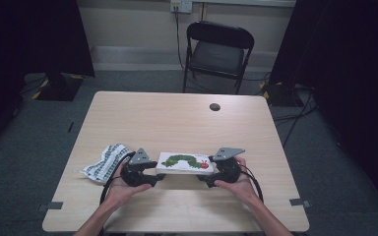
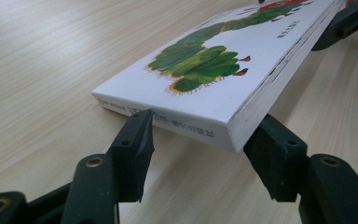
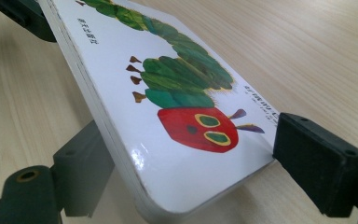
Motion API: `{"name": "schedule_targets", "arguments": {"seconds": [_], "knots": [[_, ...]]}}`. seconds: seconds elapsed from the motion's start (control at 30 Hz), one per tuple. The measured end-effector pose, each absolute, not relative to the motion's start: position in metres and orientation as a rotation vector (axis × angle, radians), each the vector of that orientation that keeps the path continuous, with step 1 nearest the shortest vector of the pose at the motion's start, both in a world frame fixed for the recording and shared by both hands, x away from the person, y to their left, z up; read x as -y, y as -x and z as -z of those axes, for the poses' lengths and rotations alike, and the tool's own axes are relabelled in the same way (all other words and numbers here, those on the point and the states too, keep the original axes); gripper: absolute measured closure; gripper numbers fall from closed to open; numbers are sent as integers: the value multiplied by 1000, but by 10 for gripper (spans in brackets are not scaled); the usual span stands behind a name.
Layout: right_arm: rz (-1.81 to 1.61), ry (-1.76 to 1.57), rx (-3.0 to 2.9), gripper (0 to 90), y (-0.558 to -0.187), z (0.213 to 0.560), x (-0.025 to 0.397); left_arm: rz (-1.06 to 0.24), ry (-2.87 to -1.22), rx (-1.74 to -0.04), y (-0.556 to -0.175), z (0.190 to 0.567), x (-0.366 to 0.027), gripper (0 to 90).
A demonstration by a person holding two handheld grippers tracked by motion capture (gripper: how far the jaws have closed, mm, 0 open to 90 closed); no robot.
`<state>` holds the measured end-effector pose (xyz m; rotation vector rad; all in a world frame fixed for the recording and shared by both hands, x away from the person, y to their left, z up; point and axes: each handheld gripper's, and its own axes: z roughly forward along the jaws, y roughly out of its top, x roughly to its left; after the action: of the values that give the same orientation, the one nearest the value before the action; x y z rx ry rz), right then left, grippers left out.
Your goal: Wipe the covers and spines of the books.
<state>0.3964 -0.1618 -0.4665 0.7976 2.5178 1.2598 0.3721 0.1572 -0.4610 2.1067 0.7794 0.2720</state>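
Note:
A white board book (image 1: 184,162) with a green caterpillar and a red head on its cover lies lengthwise between my two grippers near the table's front. My left gripper (image 1: 158,172) holds its left end. In the left gripper view the jaws (image 2: 205,135) press the spine edge and the page edge of the book (image 2: 205,70). My right gripper (image 1: 205,173) holds the other end, its jaws (image 3: 196,140) clamped across the width of the book (image 3: 177,93) by the red head. The book looks tilted and slightly off the wood.
A crumpled black-and-white checked cloth (image 1: 106,162) lies just left of my left hand. The light wooden table (image 1: 177,118) has a dark round spot (image 1: 215,106) near its far edge. A black folding chair (image 1: 219,54) stands beyond the table.

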Motion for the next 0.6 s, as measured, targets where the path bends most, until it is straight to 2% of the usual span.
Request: {"name": "schedule_targets", "arguments": {"seconds": [0.33, 0.6], "knots": [[-1250, -779, -2519, 141, -395, 468, 162, -239, -2091, -783, -374, 464, -156, 377], [-1243, -773, -2536, 121, -396, 469, 163, -202, -2117, -776, -377, 465, -155, 301]]}}
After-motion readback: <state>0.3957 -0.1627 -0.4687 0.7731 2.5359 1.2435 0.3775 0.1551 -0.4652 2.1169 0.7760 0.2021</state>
